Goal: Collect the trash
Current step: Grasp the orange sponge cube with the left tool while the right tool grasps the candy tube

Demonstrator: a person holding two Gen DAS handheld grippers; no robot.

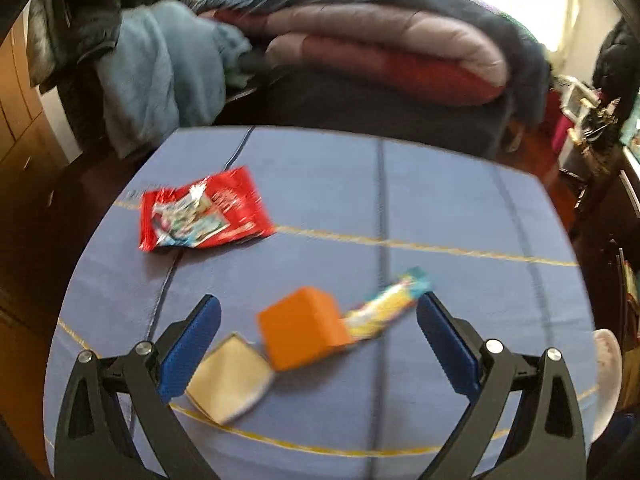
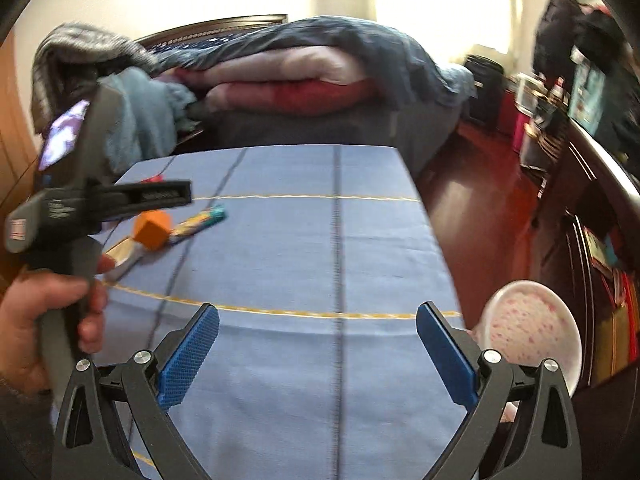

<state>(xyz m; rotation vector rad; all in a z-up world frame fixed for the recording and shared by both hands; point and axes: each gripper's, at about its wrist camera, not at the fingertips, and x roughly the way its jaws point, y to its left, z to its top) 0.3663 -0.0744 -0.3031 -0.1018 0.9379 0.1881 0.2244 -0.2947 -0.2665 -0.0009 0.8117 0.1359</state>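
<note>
Trash lies on a table under a blue cloth [image 1: 440, 200]. A red foil wrapper [image 1: 204, 210] sits far left. Closer are an orange cube [image 1: 302, 330], a long colourful wrapper [image 1: 386, 308] touching its right side, and a flat beige packet [image 1: 230, 382] at its left. My left gripper [image 1: 318, 304] is open above the cloth, and the cube and both nearby pieces show between its blue pads with no contact. My right gripper [image 2: 318, 312] is open over bare cloth. The right wrist view shows the cube [image 2: 152, 229], the long wrapper [image 2: 200, 222] and the packet [image 2: 124, 254] at far left.
A white pink-speckled bowl [image 2: 528, 332] stands off the table's right edge. A hand [image 2: 36, 320] holds the left tool at left. Behind the table is a bed with piled blankets [image 2: 304, 76]. Red-brown floor and dark cluttered shelves [image 2: 592, 200] lie right.
</note>
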